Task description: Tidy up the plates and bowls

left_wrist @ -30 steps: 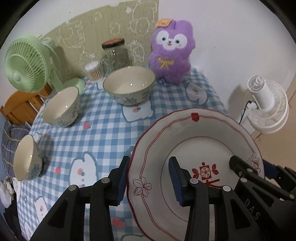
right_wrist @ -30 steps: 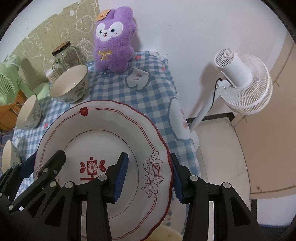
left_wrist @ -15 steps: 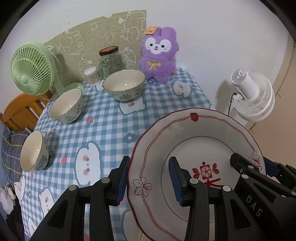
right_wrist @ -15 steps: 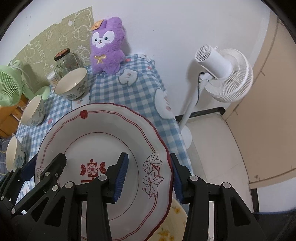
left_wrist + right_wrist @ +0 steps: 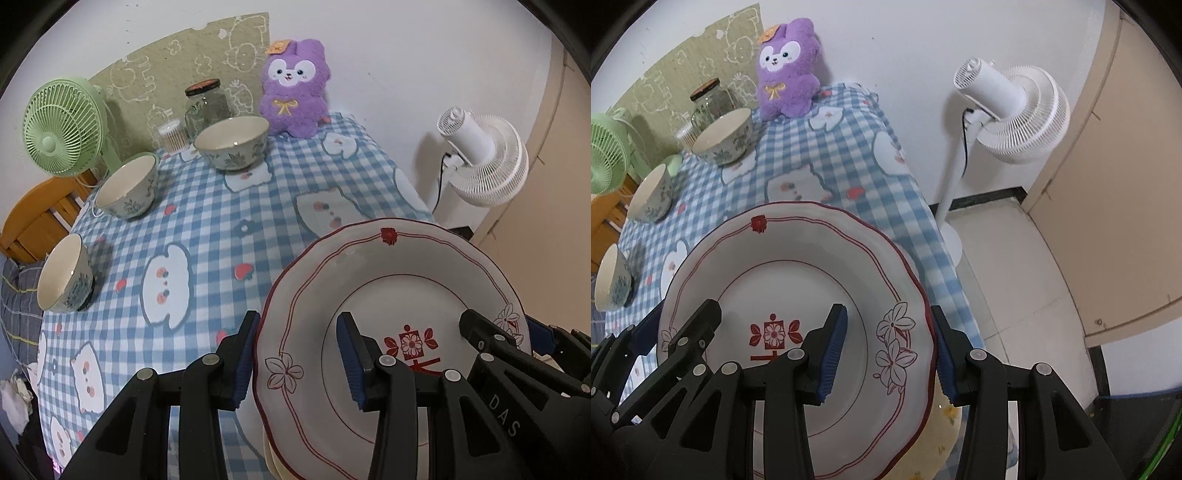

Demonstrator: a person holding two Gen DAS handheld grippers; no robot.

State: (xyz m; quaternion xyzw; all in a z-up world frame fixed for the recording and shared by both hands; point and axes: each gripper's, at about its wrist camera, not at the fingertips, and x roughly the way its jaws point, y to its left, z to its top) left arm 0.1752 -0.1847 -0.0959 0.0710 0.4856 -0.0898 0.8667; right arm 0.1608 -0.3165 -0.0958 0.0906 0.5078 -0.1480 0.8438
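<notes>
A white plate with red trim [image 5: 399, 295] [image 5: 798, 266] is held off the table between both grippers. My left gripper [image 5: 299, 354] is shut on its left rim. My right gripper [image 5: 886, 350] is shut on its right rim. The plate hangs over the near right corner of the blue checked table [image 5: 221, 229]. A cream yellow plate [image 5: 945, 424] shows just under it. Three floral bowls stand on the table: a big one at the back [image 5: 232, 142], one at mid left [image 5: 127, 186] and one at near left [image 5: 64, 278].
A purple plush toy [image 5: 293, 98], a glass jar [image 5: 207, 103], a small cotton swab box [image 5: 171, 136] and a green fan [image 5: 61, 127] stand along the back. A white floor fan [image 5: 1008, 110] stands right of the table. A wooden chair [image 5: 33, 214] is at left.
Both grippers have pulled back and up with the plate. The table now looks farther away, and the floor and the cream plate beneath have come into view.
</notes>
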